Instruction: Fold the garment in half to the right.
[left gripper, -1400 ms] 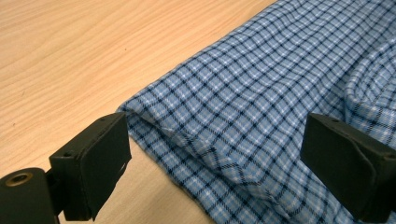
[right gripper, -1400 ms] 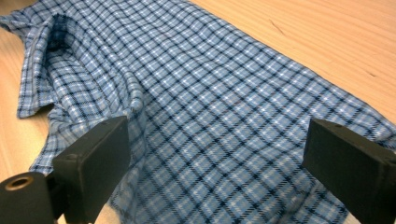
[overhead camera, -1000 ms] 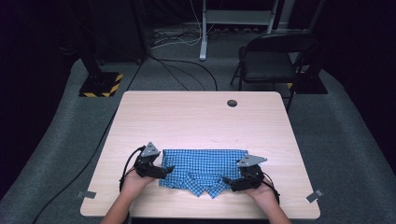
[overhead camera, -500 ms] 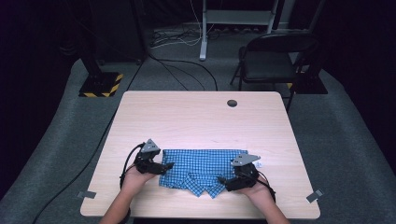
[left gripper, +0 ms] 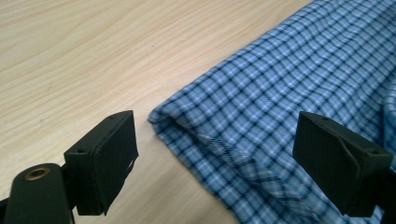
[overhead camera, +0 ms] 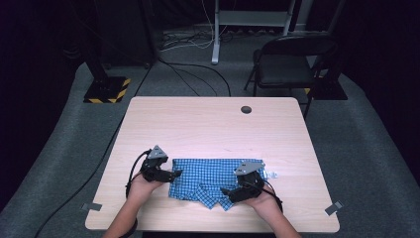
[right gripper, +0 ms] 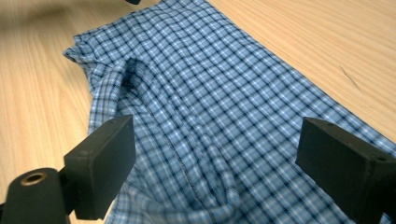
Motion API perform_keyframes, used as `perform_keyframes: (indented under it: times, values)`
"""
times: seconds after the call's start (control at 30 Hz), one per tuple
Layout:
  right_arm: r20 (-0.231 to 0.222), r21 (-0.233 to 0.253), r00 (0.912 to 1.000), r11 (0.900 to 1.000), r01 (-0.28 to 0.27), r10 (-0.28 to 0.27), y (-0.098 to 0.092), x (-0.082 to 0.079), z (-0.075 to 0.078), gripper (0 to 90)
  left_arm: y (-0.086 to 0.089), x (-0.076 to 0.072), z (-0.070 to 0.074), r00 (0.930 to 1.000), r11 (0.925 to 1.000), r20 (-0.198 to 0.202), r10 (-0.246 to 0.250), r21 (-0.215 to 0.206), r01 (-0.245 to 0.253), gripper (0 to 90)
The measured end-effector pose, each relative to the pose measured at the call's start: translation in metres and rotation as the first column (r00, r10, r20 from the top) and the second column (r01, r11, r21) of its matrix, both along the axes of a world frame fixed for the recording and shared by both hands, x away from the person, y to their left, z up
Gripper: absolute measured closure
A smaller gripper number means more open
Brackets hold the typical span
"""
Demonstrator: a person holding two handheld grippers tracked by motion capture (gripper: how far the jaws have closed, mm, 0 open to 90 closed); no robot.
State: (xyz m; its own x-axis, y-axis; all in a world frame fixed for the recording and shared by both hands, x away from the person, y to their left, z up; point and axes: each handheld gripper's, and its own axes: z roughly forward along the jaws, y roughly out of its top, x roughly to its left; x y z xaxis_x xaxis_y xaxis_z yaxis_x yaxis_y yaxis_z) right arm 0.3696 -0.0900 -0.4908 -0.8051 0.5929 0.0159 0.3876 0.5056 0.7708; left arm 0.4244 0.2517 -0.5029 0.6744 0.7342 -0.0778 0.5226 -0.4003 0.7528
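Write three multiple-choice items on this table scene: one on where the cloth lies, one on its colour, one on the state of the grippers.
1. Where does the checked cloth lie on the table?
A. by the near edge, between the two grippers
B. at the far edge, by the round hole
C. hanging off the right side

2. What colour is the cloth?
A. red and white stripes
B. blue check with dark lines
C. plain green

3. How do the left gripper and the right gripper stand?
A. both shut on the cloth
B. left shut, right open
C. both open, jaws apart over the cloth

Answers:
1 A: the high view shows it near the person, with a gripper at each end.
2 B: both gripper views show blue checks crossed by dark lines.
3 C: in each gripper view the black jaws stand wide apart with cloth between them, ungripped.
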Motion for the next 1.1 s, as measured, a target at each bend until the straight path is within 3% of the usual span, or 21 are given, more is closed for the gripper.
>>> perform_keyframes:
  times: [0.37, 0.57, 0.77, 1.1]
  values:
    - [-0.008, 0.003, 0.9998, 1.000, -0.020, 0.020, 0.013, 0.000, -0.001, 10.6, 0.007, 0.006, 0.001, 0.9996, 0.9996, -0.010, 0.026, -0.004, -0.026, 13.6]
    - [-0.013, -0.002, 0.9991, 0.999, -0.040, 0.039, 0.020, -0.001, -0.004, 10.6, 0.003, 0.011, 0.003, 0.9998, 0.9999, -0.014, 0.015, -0.006, -0.015, 22.6]
    - [-0.013, 0.001, 0.9980, 0.998, -0.062, 0.062, 0.029, -0.002, -0.004, 10.8, -0.002, 0.022, 0.004, 0.9996, 0.9988, -0.028, 0.002, 0.049, 0.000, 27.2]
    - [-0.024, 0.007, 0.9950, 0.995, -0.097, 0.097, 0.043, -0.004, -0.007, 10.8, 0.004, 0.037, -0.002, 0.9972, 0.9992, -0.068, 0.031, 0.028, -0.029, 34.8]
